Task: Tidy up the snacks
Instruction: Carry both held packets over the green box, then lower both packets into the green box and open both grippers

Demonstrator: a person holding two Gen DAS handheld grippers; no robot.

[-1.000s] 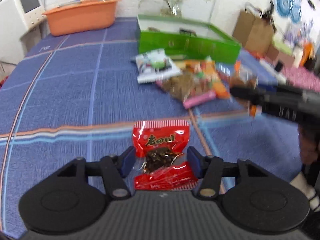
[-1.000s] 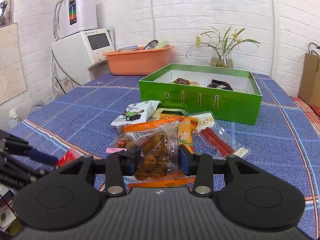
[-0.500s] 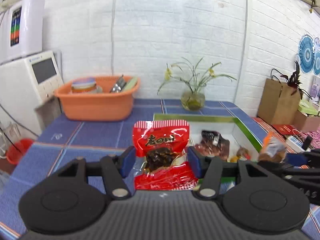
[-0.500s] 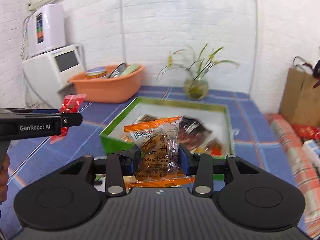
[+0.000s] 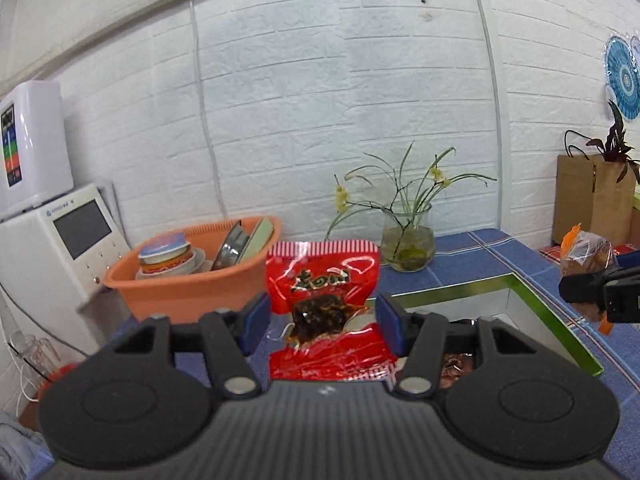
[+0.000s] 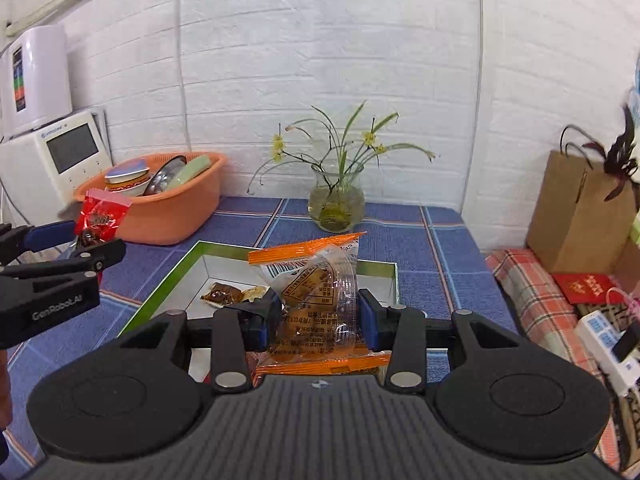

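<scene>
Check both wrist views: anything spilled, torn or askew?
Nothing stands out. The left gripper holds an intact red foil snack packet, the right gripper an intact clear orange-edged snack packet, above the green cardboard box.

The right gripper is clamped on a clear packet with orange ends, held upright above the near edge of the green box. Inside the box, a dark wrapped snack lies on the white floor near the far left corner. At the left edge, the left gripper pinches a red packet, up in the air to the left of the box. Behind it an orange basin holds dishes. A glass vase of yellow flowers stands on the blue cloth beyond the box. A brown bag sits far right.
</scene>
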